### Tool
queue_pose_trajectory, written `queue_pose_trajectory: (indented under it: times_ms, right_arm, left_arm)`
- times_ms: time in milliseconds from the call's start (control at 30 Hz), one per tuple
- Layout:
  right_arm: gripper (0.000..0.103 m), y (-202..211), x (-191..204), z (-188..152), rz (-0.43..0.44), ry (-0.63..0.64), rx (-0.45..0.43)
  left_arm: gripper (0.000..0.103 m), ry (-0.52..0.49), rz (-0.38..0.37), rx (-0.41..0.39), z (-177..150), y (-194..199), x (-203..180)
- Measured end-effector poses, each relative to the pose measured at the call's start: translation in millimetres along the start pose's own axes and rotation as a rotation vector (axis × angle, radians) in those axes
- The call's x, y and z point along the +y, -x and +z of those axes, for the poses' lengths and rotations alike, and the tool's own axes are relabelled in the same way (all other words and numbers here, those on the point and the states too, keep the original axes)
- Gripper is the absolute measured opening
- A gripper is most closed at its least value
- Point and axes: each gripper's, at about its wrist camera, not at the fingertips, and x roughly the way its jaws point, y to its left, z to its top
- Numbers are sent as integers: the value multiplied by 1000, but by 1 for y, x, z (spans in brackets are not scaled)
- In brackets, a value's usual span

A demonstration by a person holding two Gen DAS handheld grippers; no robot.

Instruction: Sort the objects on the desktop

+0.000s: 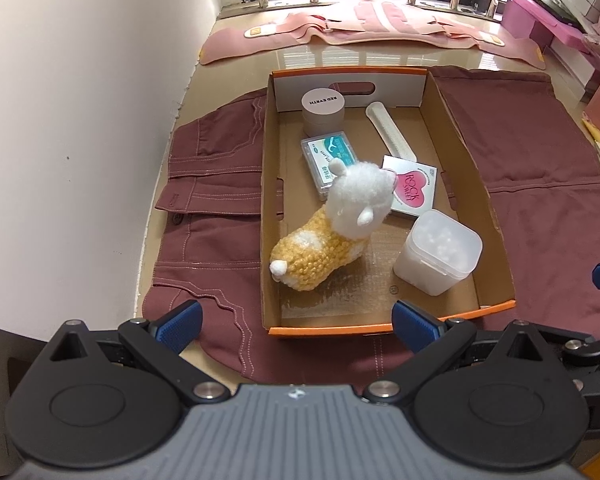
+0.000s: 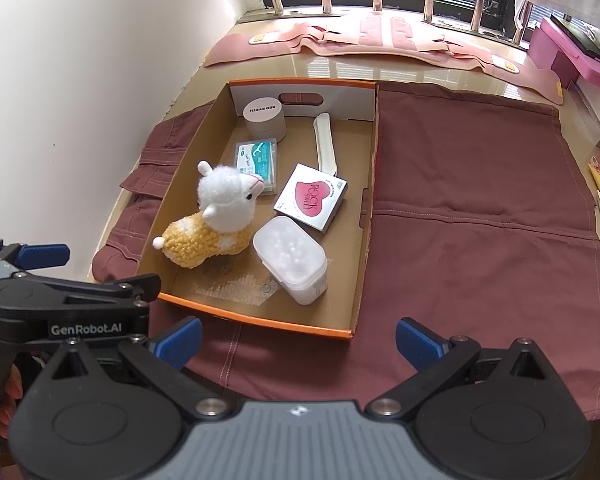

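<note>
A: Box contents?

B: Cardboard box (image 1: 466,168) with orange rim, sitting on a maroon garment (image 1: 212,200). Six items inside, left to right in the left wrist view: alpaca plush (image 1: 332,224), yellow knit body, white head, lying toward 7 o'clock of the box floor, tail near the left wall. Round beige jar (image 1: 323,110), lid reads RED EARTH, at 11 o'clock against the back wall. Clear floss-pick case (image 1: 324,156) just in front of the jar, the plush head overlapping its near corner. White nail file (image 1: 388,130) at 1 o'clock, lying diagonally. White square box with pink heart (image 1: 414,190) at centre-right, file end touching its far edge. Frosted plastic tub (image 1: 440,250) of cotton balls at 5 o'clock, lid closed.

A: Grippers?

B: Left gripper (image 1: 296,326) spread wide, empty, hovering over the box's near rim. Right gripper (image 2: 298,340) also spread wide, empty, over the maroon cloth at the box's near-right corner.

A: Anything outside the box?

B: Pink fabric pieces (image 1: 380,24) by the window at 12 o'clock. Pink boxes (image 1: 540,24) at 2 o'clock.
</note>
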Motion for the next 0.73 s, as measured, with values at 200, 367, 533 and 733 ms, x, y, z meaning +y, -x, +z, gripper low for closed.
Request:
queue_pose_trajectory:
  times_ms: [200,367,533,733]
  right_arm:
    - [103,-1,0,0,3,0,1]
    - [103,-2,0,1,3,-1,2]
    - [103,-2,0,1,2,-3,1]
    - [103,-3,1,2,3,-4,2]
  left_arm:
    - [103,-13,2,7,0,-2,-1]
    - [103,-6,-10,19,-1,-4,0]
    - [103,-1,-23,22,-1,-5,1]
    - [103,-2,-34,25,-1,-5,0]
